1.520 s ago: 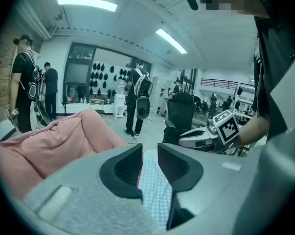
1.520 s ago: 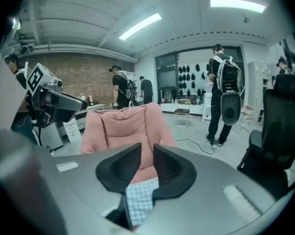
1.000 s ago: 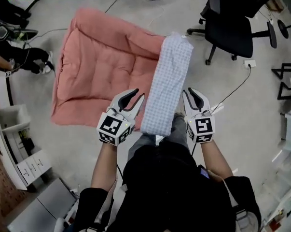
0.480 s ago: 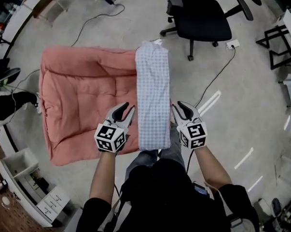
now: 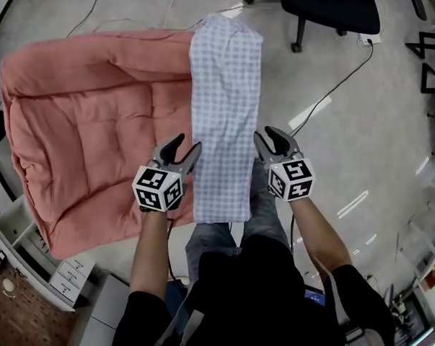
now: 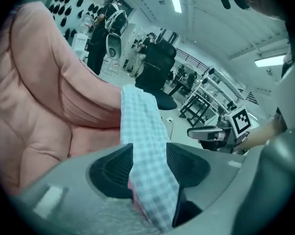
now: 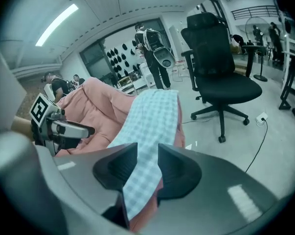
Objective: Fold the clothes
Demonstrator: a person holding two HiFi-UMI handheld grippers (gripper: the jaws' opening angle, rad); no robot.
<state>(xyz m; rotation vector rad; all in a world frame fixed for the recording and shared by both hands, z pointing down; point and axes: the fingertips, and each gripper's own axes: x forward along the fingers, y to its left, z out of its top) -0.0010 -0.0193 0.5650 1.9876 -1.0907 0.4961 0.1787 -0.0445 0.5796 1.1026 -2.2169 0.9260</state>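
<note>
Checked cloth, edges loose in just-opening jaws: left hand-held gripper, right hand-held gripper.

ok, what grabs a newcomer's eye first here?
A long blue-checked cloth, folded into a strip, runs up the middle of the head view along the right edge of a big pink quilt spread on the floor. The left gripper and right gripper flank its near end, a cloth edge between each pair of jaws, which have just been opening. A black office chair stands beyond.
</note>
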